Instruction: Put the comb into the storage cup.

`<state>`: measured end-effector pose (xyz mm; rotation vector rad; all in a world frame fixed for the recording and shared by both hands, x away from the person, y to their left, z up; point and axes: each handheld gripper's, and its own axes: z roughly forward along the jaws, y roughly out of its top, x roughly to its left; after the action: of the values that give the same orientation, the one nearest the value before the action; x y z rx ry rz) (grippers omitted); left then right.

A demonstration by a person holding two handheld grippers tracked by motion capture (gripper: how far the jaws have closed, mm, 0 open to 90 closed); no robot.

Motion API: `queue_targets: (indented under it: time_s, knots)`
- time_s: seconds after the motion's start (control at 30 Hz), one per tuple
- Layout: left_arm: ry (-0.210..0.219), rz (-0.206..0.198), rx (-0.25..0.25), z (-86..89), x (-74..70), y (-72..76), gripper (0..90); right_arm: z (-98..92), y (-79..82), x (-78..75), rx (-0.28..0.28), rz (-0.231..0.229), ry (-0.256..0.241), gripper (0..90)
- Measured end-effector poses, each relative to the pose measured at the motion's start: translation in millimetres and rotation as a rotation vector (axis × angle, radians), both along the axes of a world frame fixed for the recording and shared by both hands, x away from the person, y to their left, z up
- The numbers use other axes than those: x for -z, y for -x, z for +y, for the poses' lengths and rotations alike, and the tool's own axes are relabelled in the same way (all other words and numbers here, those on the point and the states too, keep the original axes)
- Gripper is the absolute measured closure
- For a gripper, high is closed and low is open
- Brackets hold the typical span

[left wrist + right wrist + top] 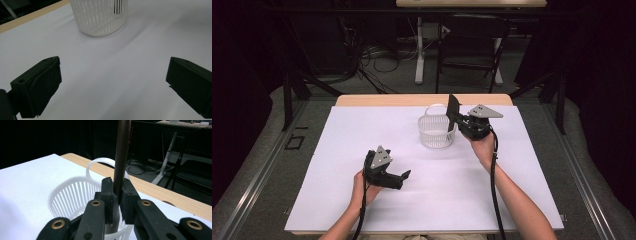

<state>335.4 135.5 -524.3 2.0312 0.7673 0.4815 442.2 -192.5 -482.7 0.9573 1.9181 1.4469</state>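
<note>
A thin dark card [453,112] is pinched upright by the right gripper [455,121] above the white basket [437,136]. The left gripper [404,176] is held spread and idle. Lowering and release into the basket are judged to be called for next.

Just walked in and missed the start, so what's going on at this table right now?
A person works with two handheld grippers. The right gripper is shut on a thin dark flat piece, holding it upright over a white slatted basket. The left gripper rests open on the white table cover, holding nothing.
</note>
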Motion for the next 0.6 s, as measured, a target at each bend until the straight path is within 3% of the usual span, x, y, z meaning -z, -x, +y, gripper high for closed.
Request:
queue_targets:
  time_s: [0.6]
  knots:
    - [-0.007,0.003,0.003,-0.6,0.6,0.2,0.2,-11.3,-7.6,1.0,0.058,0.060,-0.012,78.0]
